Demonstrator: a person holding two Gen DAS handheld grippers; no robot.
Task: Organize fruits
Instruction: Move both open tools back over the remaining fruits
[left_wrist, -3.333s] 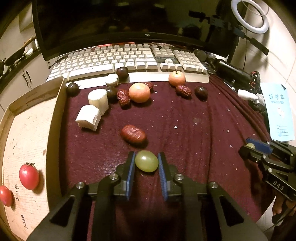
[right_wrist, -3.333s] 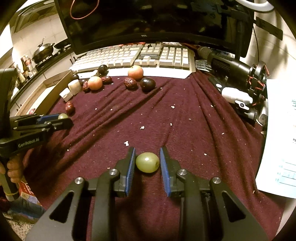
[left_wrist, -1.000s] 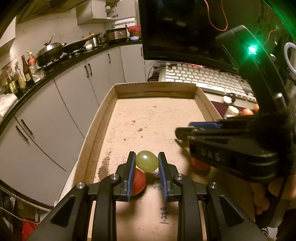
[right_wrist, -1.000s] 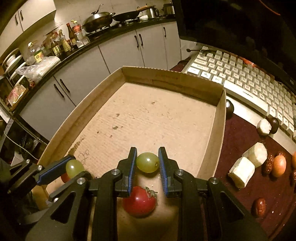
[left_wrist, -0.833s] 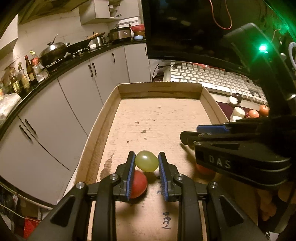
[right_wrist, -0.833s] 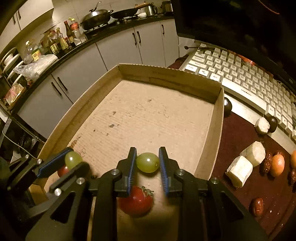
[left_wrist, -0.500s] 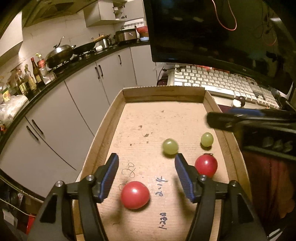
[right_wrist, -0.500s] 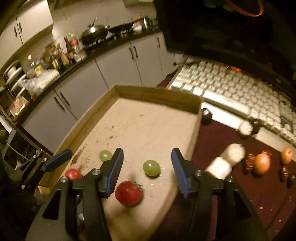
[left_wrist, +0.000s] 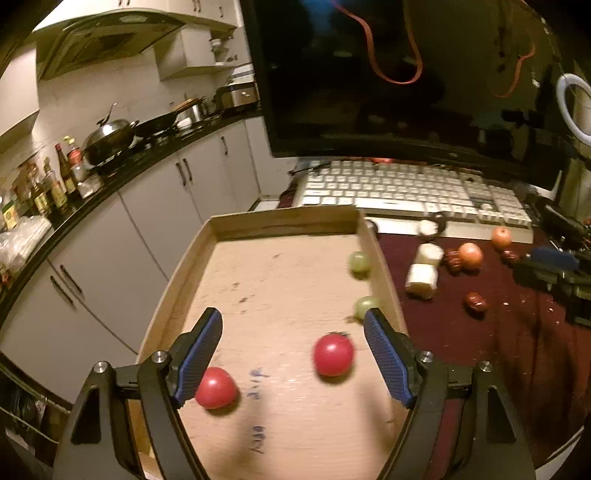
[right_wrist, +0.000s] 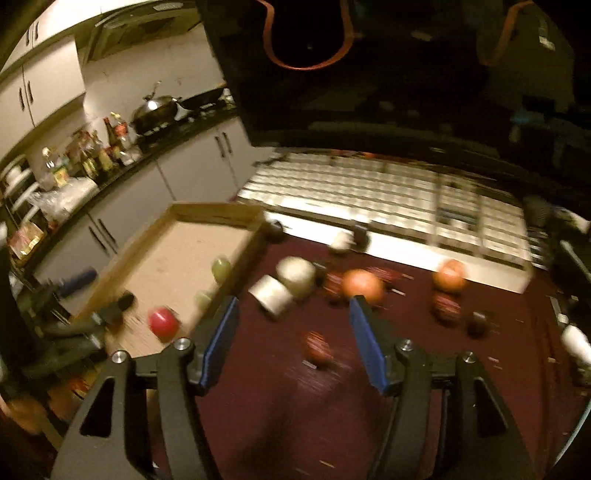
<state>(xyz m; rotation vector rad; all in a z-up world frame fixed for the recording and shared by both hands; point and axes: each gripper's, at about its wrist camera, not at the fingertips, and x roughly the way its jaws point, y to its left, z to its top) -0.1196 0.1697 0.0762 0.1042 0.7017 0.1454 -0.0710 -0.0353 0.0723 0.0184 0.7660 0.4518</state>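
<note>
Left gripper (left_wrist: 293, 347) and right gripper (right_wrist: 293, 338) both spread wide, holding nothing; two grapes (left_wrist: 359, 261) rest near cardboard tray (left_wrist: 255, 223) right wall.

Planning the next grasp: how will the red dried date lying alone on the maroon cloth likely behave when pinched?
The date looks wrinkled and oval, so probably light, grippy and unlikely to roll. The maroon cloth should damp sliding. Its skin may dent under firm squeezing.

The light is dim, warm and yellowish, with black fisheye corners bending the edges. The monitor (left_wrist: 406, 74) reflects faint glare. The right wrist view smears badly: keyboard (right_wrist: 388, 195) and fruit blur. The tomatoes (left_wrist: 332, 354) cast soft shadows.
</note>
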